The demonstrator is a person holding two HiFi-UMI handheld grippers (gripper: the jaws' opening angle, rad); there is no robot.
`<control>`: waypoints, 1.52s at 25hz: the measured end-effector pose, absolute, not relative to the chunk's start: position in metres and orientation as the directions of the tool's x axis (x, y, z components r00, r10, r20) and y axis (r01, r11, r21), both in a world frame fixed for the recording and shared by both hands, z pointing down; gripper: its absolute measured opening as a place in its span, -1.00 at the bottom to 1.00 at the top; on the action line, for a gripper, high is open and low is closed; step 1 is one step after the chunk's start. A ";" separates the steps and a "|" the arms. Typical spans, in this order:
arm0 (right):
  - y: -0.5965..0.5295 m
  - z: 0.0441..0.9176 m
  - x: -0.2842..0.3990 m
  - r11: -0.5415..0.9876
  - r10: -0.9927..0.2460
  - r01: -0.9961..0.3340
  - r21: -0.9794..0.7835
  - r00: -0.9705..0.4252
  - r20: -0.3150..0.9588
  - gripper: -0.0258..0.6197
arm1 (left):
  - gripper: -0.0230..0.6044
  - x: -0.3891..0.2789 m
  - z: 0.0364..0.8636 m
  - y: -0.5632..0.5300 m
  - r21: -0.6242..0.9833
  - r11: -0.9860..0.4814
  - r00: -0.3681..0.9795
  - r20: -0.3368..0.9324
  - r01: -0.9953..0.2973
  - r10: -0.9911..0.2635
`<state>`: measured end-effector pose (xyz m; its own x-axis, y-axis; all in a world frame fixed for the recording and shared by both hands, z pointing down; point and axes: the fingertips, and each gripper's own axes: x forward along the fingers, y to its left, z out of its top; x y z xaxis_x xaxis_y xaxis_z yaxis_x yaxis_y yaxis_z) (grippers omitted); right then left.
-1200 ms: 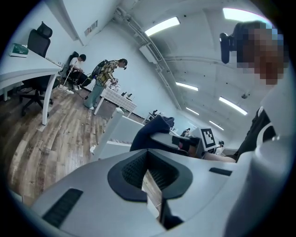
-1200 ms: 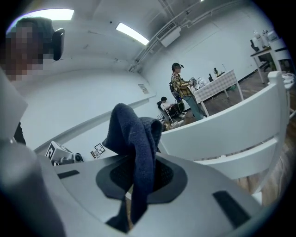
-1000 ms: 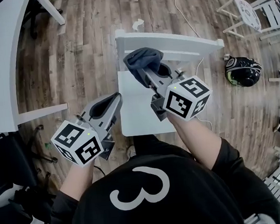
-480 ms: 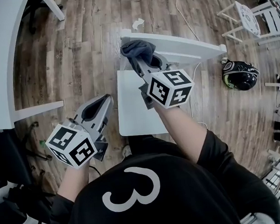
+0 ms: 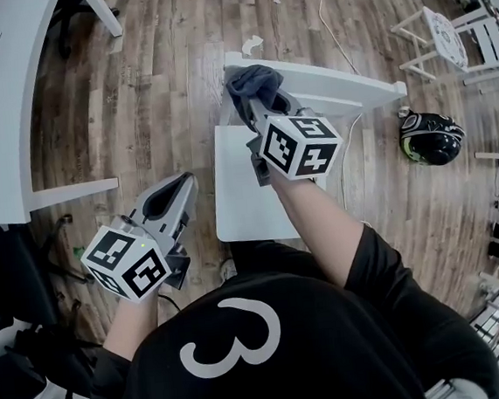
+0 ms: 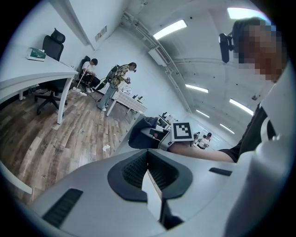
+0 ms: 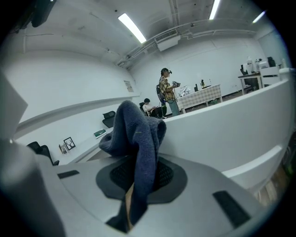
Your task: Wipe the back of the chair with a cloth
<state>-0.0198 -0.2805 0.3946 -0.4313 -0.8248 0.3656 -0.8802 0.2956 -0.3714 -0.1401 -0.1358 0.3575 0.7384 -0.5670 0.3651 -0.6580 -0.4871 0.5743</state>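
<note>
The blue cloth (image 5: 251, 82) is pinched tight in the right claw (image 7: 138, 175) and bunches up over its tips. Just past those tips is the white back of the chair (image 5: 344, 84). The cloth seems to rest on its left end. The left claw (image 6: 148, 167) is closed on nothing, off to the left of the seat (image 5: 241, 199). If the rubbing is too hard, I think the cloth could slip out. Then the hard claw might scrape the chair.
</note>
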 end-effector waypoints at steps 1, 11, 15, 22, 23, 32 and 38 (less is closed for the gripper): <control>-0.281 0.395 -0.020 0.296 -0.826 -0.883 -0.364 -0.428 0.367 -0.76 | -0.88 -0.140 0.357 -0.136 0.574 -0.486 0.738 0.366 -0.659 -0.567; -0.280 0.396 -0.001 0.267 -0.831 -0.890 -0.370 -0.407 0.379 -0.75 | -0.88 -0.125 0.362 -0.131 0.586 -0.489 0.751 0.374 -0.646 -0.545; -0.276 0.400 0.023 0.238 -0.838 -0.895 -0.378 -0.386 0.386 -0.70 | -0.88 -0.116 0.364 -0.132 0.591 -0.493 0.759 0.376 -0.638 -0.532; -0.268 0.400 0.072 0.196 -0.856 -0.913 -0.356 -0.337 0.392 -0.70 | -0.88 -0.097 0.364 -0.136 0.601 -0.504 0.776 0.376 -0.620 -0.507; -0.267 0.399 0.081 0.185 -0.860 -0.916 -0.355 -0.326 0.392 -0.70 | -0.88 -0.093 0.363 -0.137 0.602 -0.509 0.781 0.374 -0.615 -0.500; -0.255 0.399 0.163 0.067 -0.891 -0.940 -0.334 -0.207 0.404 -0.72 | -0.89 -0.056 0.365 -0.139 0.608 -0.559 0.824 0.368 -0.563 -0.431; -0.245 0.399 0.224 0.002 -0.904 -0.961 -0.277 -0.119 0.410 -0.72 | -0.88 -0.037 0.365 -0.140 0.609 -0.572 0.835 0.379 -0.550 -0.399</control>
<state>0.2242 -0.2447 0.3988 -0.1194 -0.9044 0.4096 -0.9610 0.0016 -0.2766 -0.0372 -0.1396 0.3652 0.8347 -0.3990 0.3795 -0.5500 -0.5715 0.6090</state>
